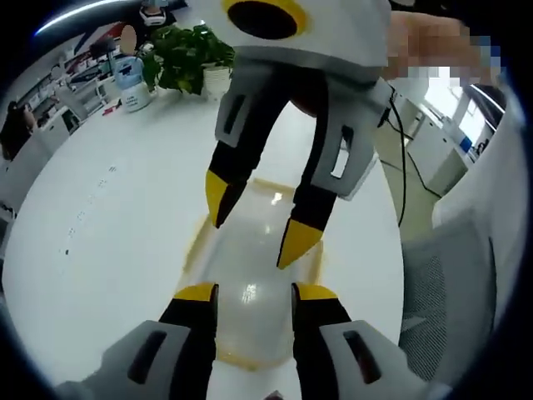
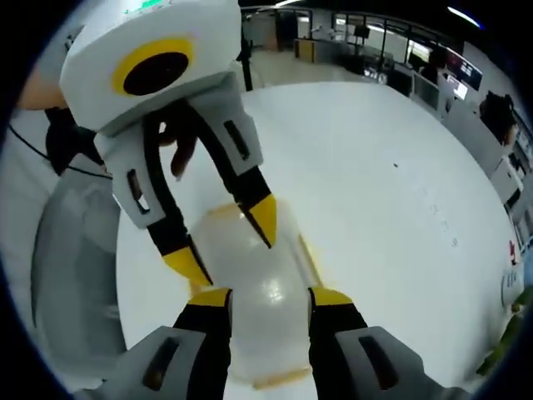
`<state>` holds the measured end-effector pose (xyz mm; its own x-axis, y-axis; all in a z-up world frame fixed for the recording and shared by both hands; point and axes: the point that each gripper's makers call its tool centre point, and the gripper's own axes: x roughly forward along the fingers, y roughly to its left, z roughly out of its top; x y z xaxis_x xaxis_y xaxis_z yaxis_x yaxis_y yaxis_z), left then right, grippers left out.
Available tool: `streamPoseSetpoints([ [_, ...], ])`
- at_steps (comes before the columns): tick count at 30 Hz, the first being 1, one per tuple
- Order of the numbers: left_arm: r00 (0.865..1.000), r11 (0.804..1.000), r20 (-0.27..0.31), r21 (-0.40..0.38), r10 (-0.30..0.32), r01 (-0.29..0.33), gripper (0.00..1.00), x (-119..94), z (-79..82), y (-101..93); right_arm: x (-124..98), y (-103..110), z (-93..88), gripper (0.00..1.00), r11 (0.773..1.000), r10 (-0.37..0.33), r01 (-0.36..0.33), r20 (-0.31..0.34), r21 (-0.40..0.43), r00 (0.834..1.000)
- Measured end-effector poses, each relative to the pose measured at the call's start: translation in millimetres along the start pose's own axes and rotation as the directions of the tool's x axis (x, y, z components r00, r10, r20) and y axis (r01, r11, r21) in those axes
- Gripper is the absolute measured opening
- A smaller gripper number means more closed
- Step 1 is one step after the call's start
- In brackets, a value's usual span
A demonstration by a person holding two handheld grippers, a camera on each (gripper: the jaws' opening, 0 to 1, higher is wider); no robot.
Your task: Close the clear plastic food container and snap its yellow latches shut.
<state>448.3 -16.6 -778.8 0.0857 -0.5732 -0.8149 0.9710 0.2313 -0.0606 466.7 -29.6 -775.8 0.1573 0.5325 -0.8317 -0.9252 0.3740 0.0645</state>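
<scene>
— Where's the container (image 1: 250, 283)?
— On the table (image 1: 108, 217), lid seemingly down, between your grippers: left (image 1: 254, 293) and right (image 2: 271, 297), both spread, holding nothing.
— Latches (image 1: 196, 237)?
— Can't tell; probably still unsnapped.

Potted plant (image 1: 190, 57) on white table (image 1: 108, 217), mesh chair (image 1: 445, 287) beside it.

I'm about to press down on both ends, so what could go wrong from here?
1. Both grippers, left and right, hover open over the clear container from opposite ends; their tips look close and could collide.
2. The container sits on a smooth white table; uneven pressure might make it slide.
3. The yellow latches are hard to see, so a jaw may miss one.
</scene>
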Motion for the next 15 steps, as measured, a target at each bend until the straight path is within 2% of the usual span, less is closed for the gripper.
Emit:
streamPoseSetpoints([
  [6,1.0,1.0,0.029,-0.029,0.004,-0.003,0.35,0,2.5,-2.4,0,-4,0.6,0.36,1.0,-0.002,0.002,0.002,0.002,1.0],
  [15,1.0,1.0,0.029,-0.019,-0.002,0.003,0.35,-1,1.2,-13.2,3,-9,1.8,0.38,1.0,-0.001,0.001,0.0,0.0,1.0],
])
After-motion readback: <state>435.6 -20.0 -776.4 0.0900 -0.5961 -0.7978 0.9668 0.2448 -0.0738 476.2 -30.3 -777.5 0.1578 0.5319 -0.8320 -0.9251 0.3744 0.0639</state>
